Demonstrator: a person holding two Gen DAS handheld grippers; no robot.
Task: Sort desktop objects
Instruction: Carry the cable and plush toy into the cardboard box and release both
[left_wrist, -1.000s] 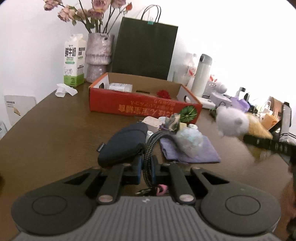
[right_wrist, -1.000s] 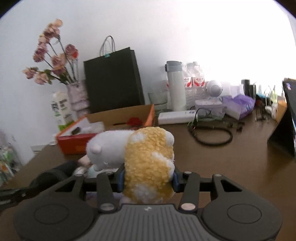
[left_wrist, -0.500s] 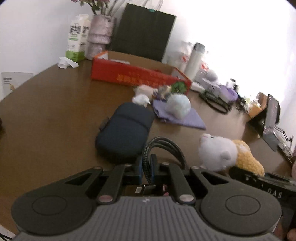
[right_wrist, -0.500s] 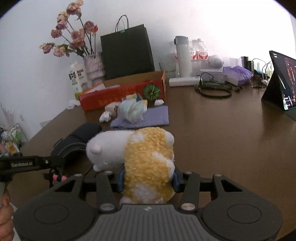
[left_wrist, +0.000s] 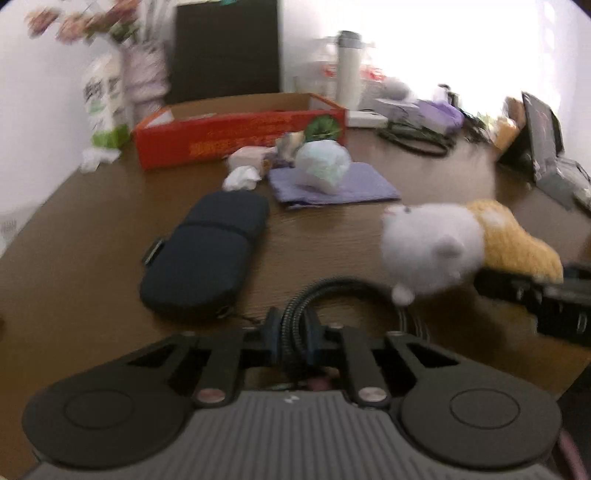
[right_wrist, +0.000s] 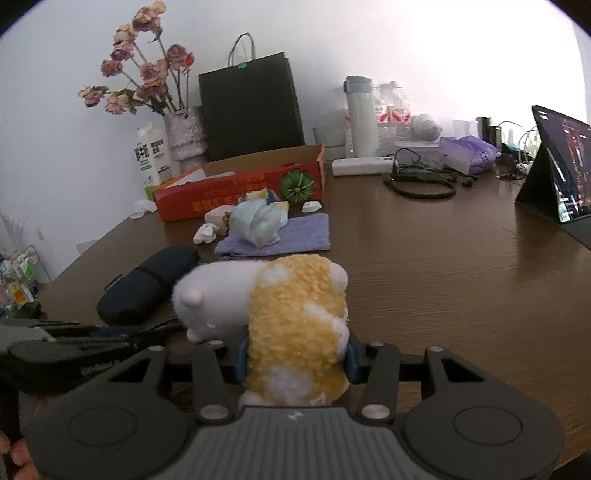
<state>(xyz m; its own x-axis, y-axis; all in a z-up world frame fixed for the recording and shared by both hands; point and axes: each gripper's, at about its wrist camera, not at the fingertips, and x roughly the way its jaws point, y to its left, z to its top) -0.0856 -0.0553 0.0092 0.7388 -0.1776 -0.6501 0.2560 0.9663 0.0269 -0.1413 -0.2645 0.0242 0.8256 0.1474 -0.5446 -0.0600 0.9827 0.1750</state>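
Fluffy white-and-yellow plush animal (right_wrist: 291, 314), light and squashy, sits pinched at its yellow middle in my right gripper (right_wrist: 293, 363) above the near surface (right_wrist: 443, 266), while my left gripper (left_wrist: 293, 338) nips a limp black braided cable (left_wrist: 332, 291).

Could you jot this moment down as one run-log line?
left gripper: shut on coiled cable | right gripper: shut on plush toy | over table

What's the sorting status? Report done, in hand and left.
Done: little that shows; the red box interior is mostly hidden. In hand: the left gripper is shut on a braided cable, and the right gripper on the plush toy. Left: dark pouch, purple cloth, crumpled bag, tissue.
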